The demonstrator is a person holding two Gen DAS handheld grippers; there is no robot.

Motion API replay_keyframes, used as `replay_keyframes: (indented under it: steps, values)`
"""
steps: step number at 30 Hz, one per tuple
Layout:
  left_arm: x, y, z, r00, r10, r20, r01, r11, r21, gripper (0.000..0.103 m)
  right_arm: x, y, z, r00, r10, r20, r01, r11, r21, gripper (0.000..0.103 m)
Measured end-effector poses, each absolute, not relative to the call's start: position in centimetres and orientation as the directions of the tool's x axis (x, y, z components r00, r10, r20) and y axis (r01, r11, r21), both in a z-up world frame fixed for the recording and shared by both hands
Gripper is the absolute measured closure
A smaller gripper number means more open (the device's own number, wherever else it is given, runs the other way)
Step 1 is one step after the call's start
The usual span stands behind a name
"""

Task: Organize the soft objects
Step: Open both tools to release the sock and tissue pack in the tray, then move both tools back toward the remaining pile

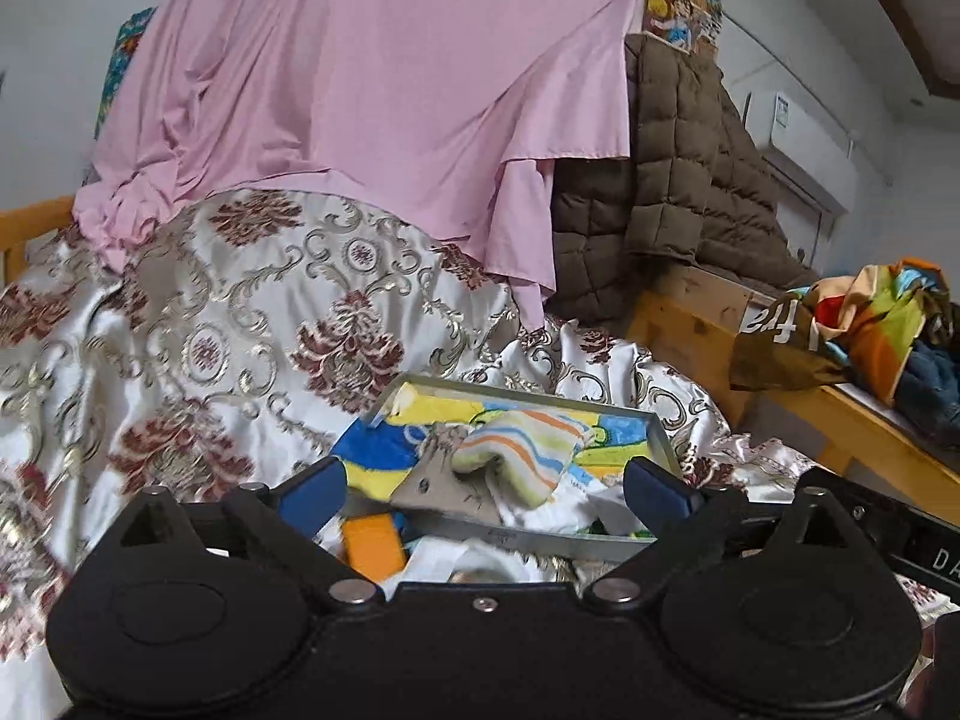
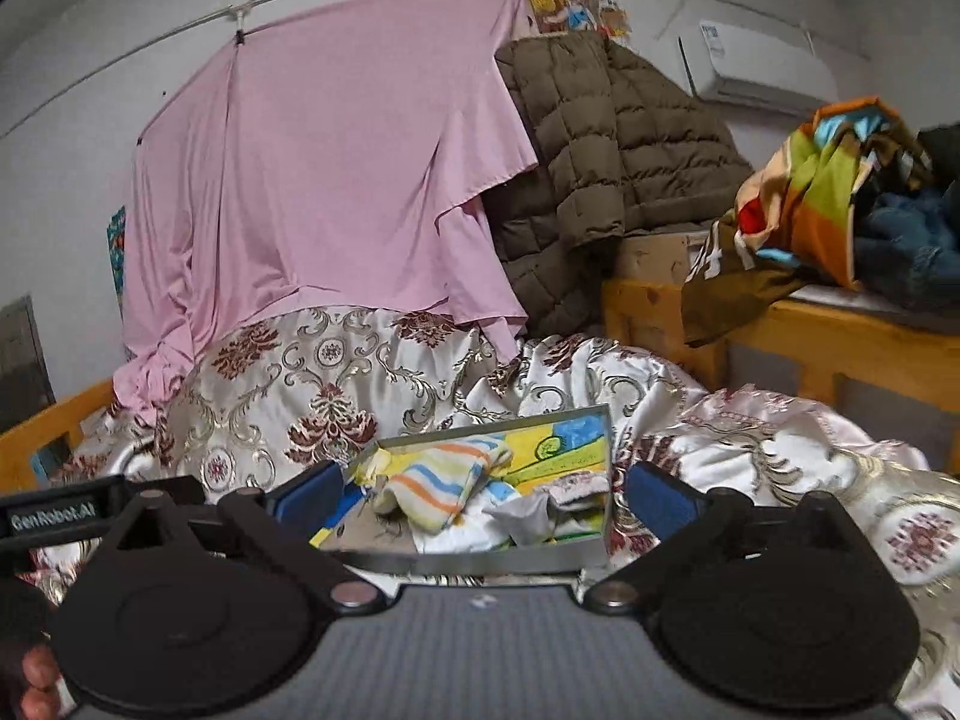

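Both my tools, left tool (image 1: 485,495) and right tool (image 2: 485,495), gape wide and empty; the striped sock (image 2: 447,483) lies in the grey tray (image 2: 607,450) among unsorted cloths, tidying remains.

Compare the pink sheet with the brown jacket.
The pink sheet is smooth, thin cloth; the brown jacket is puffy and quilted in squares. The sheet hangs from a line along the wall and spreads wide; the jacket slumps in a heap beside it, on the right. The sheet's lower edge drapes onto the patterned bedspread; the jacket rests by the wooden frame. Both are soft and plain-coloured.
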State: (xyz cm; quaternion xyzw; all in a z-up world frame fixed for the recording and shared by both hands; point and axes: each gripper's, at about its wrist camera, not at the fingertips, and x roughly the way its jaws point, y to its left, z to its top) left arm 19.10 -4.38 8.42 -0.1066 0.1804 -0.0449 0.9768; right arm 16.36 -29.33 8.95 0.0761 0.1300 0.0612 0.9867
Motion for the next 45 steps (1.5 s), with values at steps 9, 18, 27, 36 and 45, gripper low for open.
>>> replay_keyframes:
  steps: [9,18,27,36,45]
  values:
    - [13.4,0.9,6.8,0.927,-0.109,-0.358,0.040,0.980,-0.197,0.001,9.7,-26.6,7.4,0.963,0.102,-0.250,-0.076,0.991,0.111,0.000]
    - [9.1,2.8,3.1,0.906,-0.092,-0.414,0.040,0.990,-0.133,0.001,6.9,-24.4,4.5,0.928,0.110,-0.356,-0.089,0.993,0.074,0.000]
    - [8.1,1.9,0.7,0.835,-0.104,-0.540,0.078,0.994,-0.071,0.001,5.9,-22.6,1.8,0.871,0.120,-0.476,-0.124,0.992,0.024,0.000]
    - [9.0,1.9,-0.4,0.792,-0.053,-0.608,0.044,0.999,-0.029,0.001,7.0,-21.0,-0.2,0.814,0.133,-0.565,-0.177,0.984,-0.024,0.000]
    - [10.0,2.5,-0.9,0.753,-0.020,-0.658,-0.019,0.998,-0.052,0.001,8.0,-20.3,-1.2,0.788,0.171,-0.592,-0.227,0.974,-0.020,0.000]
